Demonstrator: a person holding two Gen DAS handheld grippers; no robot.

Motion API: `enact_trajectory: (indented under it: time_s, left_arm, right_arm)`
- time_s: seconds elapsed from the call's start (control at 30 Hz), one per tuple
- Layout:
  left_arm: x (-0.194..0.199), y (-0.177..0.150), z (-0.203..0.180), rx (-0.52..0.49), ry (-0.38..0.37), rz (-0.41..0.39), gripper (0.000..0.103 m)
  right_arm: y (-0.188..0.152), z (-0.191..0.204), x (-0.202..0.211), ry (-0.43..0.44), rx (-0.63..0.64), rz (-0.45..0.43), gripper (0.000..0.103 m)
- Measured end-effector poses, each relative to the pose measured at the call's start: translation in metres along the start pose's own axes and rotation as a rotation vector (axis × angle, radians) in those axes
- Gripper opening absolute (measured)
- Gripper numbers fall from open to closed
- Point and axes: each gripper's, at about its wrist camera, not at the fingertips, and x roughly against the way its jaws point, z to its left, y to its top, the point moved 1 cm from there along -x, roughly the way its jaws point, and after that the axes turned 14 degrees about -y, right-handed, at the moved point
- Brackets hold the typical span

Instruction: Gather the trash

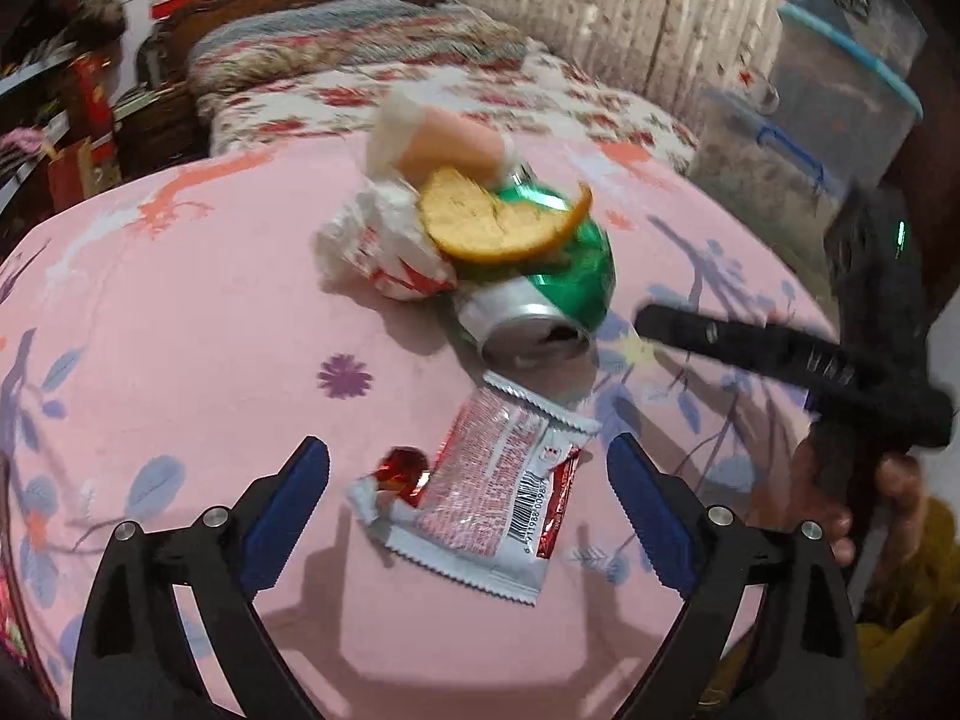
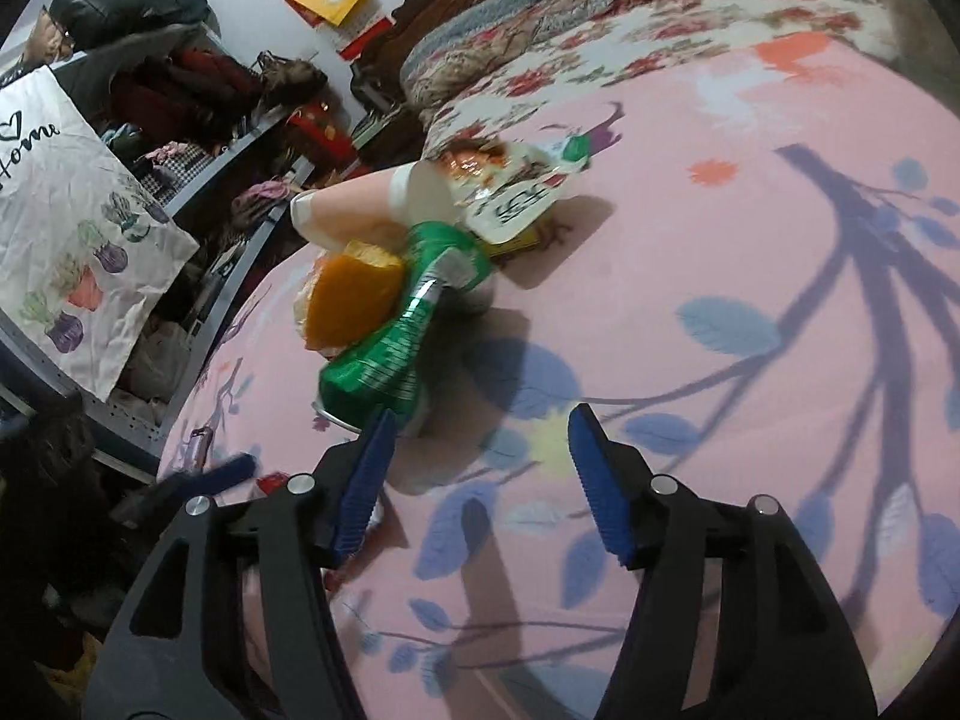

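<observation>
Trash lies in a heap on a pink flowered cloth (image 1: 180, 312). A crushed green can (image 1: 540, 294) lies with its mouth toward me, an orange peel (image 1: 492, 222) on it, a crumpled white wrapper (image 1: 384, 246) and a peach paper cup (image 1: 444, 144) behind. A flat red-and-white sachet (image 1: 498, 492) with a red foil scrap (image 1: 402, 468) lies between the fingers of my open left gripper (image 1: 468, 480). My open, empty right gripper (image 2: 480, 450) is just in front of the can (image 2: 390, 348), next to the peel (image 2: 348, 300), cup (image 2: 354, 210) and a printed wrapper (image 2: 516, 192).
A bed with a flowered quilt (image 1: 456, 90) lies beyond the pink cloth. Stacked clear storage bins (image 1: 828, 90) stand at the right. Cluttered shelves (image 2: 198, 114) and a white tote bag (image 2: 72, 228) are at the left. The right gripper's body (image 1: 780, 348) reaches in from the right.
</observation>
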Motion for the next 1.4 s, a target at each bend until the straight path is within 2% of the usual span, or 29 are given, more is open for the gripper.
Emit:
enact_trajectory:
  time_s: [0.13, 0.17, 0.27, 0.33, 0.43, 0.47, 0.5, 0.63, 0.77, 0.8, 0.83, 0.87, 0.9, 1.0, 1.17, 1.27, 1.4]
  left_arm:
    - [-0.021, -0.007, 0.003, 0.000, -0.027, 0.042, 0.090]
    - [-0.020, -0.009, 0.002, -0.008, -0.026, 0.028, 0.091]
    - [-0.021, -0.013, -0.002, -0.044, -0.022, 0.017, 0.089]
    - [-0.022, -0.016, -0.002, -0.053, -0.013, 0.011, 0.080]
    - [-0.021, -0.016, -0.004, -0.068, -0.003, -0.001, 0.045]
    - [-0.021, -0.016, -0.003, -0.070, 0.001, -0.003, 0.026]
    - [-0.021, -0.015, -0.001, -0.065, 0.003, -0.004, 0.017]
    - [-0.016, -0.015, 0.009, -0.011, -0.055, -0.021, 0.015]
    - [-0.013, -0.017, 0.013, 0.011, -0.088, -0.033, 0.014]
    - [-0.012, -0.016, 0.013, 0.012, -0.093, -0.037, 0.014]
    - [-0.010, -0.017, 0.013, 0.012, -0.096, -0.042, 0.013]
    - [-0.009, -0.017, 0.013, 0.012, -0.101, -0.048, 0.013]
    - [-0.007, -0.017, 0.013, 0.013, -0.106, -0.054, 0.013]
    - [-0.003, -0.018, 0.016, 0.025, -0.124, -0.067, 0.012]
    - [0.007, -0.016, 0.019, 0.065, -0.179, -0.081, 0.012]
    - [0.011, -0.015, 0.013, 0.049, -0.181, -0.076, 0.012]
    - [0.005, -0.016, 0.009, 0.041, -0.179, -0.051, 0.012]
  right_arm:
    - [0.012, 0.001, -0.005, 0.065, -0.050, 0.037, 0.063]
    - [0.015, 0.001, -0.004, 0.065, -0.055, 0.035, 0.063]
    - [0.026, 0.007, 0.004, -0.001, -0.040, -0.024, 0.063]
    - [0.033, 0.017, 0.013, -0.032, 0.004, -0.081, 0.063]
    - [0.035, 0.026, 0.022, -0.052, 0.057, -0.121, 0.063]
    - [0.035, 0.030, 0.023, -0.052, 0.072, -0.120, 0.063]
    - [0.034, 0.033, 0.023, -0.044, 0.078, -0.114, 0.060]
    - [0.035, 0.042, 0.019, 0.019, 0.047, -0.055, 0.053]
    - [0.041, 0.052, 0.010, -0.004, 0.037, -0.034, 0.051]
    - [0.043, 0.053, 0.008, -0.011, 0.031, -0.033, 0.045]
    - [0.045, 0.055, 0.003, -0.018, 0.026, -0.022, 0.029]
    - [0.047, 0.055, 0.000, -0.015, 0.022, -0.014, 0.027]
    - [0.047, 0.055, -0.002, -0.012, 0.014, -0.013, 0.021]
    - [0.047, 0.053, 0.005, -0.007, -0.003, -0.045, 0.015]
    - [0.053, 0.032, 0.046, -0.014, -0.048, -0.176, 0.014]
    - [0.053, 0.006, 0.073, -0.074, -0.088, -0.256, 0.014]
    - [0.047, -0.042, 0.090, -0.143, -0.195, -0.282, 0.014]
